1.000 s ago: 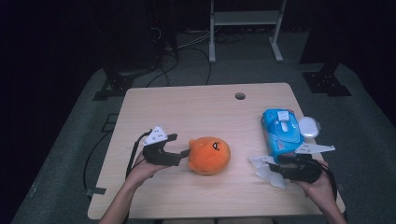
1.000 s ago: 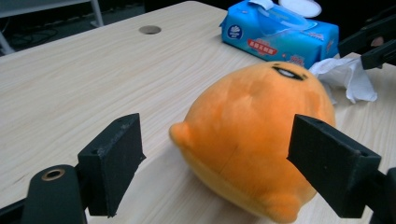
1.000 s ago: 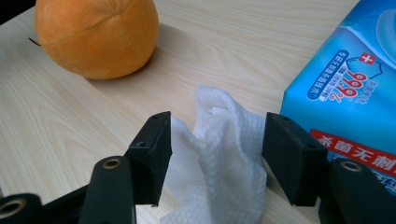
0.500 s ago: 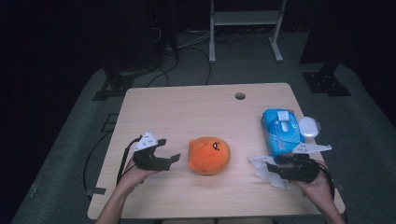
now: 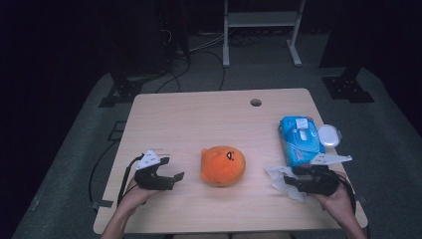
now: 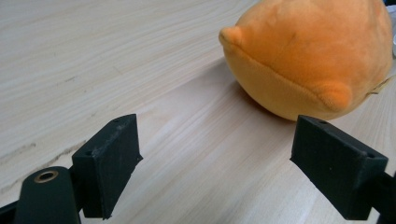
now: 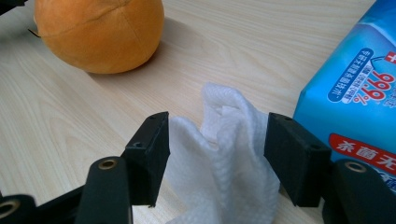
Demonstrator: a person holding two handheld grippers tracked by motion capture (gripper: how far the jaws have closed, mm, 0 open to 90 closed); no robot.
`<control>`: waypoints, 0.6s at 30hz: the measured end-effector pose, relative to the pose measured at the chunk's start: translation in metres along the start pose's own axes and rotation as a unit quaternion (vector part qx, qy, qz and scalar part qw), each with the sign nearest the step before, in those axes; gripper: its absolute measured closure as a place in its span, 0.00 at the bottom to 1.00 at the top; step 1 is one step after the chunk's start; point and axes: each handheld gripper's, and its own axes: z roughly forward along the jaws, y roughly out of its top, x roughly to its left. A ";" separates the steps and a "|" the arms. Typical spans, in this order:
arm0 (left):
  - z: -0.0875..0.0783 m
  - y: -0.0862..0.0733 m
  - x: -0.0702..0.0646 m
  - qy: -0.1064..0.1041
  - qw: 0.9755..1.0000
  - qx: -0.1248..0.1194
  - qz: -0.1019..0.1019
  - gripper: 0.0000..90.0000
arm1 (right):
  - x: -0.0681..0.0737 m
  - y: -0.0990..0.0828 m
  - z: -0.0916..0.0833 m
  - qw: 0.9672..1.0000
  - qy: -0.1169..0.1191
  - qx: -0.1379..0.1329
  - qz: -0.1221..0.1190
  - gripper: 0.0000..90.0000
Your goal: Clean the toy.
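Note:
A round orange plush toy (image 5: 222, 166) (image 6: 308, 56) (image 7: 98, 32) lies near the middle of the wooden table (image 5: 199, 119). My left gripper (image 5: 172, 168) (image 6: 215, 140) stands a short way to its left, low over the wood. Its jaws have just been opening and nothing is between them. At the front right, my right gripper (image 5: 284, 179) (image 7: 217, 140) straddles a crumpled white wipe (image 5: 293, 194) (image 7: 224, 154) that rests on the table. The jaws stand wide on either side of the wipe and do not squeeze it.
A blue pack of wet wipes (image 5: 298, 142) (image 7: 355, 93) lies just behind the right gripper, with a white oval lid (image 5: 329, 135) at its right side. A cable hole (image 5: 256, 102) sits near the far edge. Dark floor, cables and stands surround the table.
My left gripper has drawn back leftward from the plush toy and dropped lower, leaving a gap between them. The right gripper and the wipe have kept still.

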 end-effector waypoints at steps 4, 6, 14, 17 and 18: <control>-0.001 -0.005 0.001 0.007 1.000 0.008 -0.005 0.16 | 0.000 -0.001 0.001 1.000 0.000 0.004 -0.004 0.44; 0.000 -0.007 0.001 0.006 1.000 0.010 -0.005 0.16 | 0.001 -0.002 0.000 1.000 0.000 0.005 -0.002 0.44; -0.001 -0.015 0.004 0.021 1.000 0.013 -0.011 0.14 | 0.000 -0.006 -0.002 1.000 0.000 0.002 0.002 0.43; -0.001 -0.019 0.007 0.026 0.999 0.017 -0.016 0.14 | 0.000 -0.007 -0.003 1.000 0.001 -0.001 0.008 0.43; -0.001 -0.020 0.008 0.030 0.999 0.017 -0.019 0.14 | 0.000 -0.008 -0.003 1.000 0.001 -0.003 0.007 0.43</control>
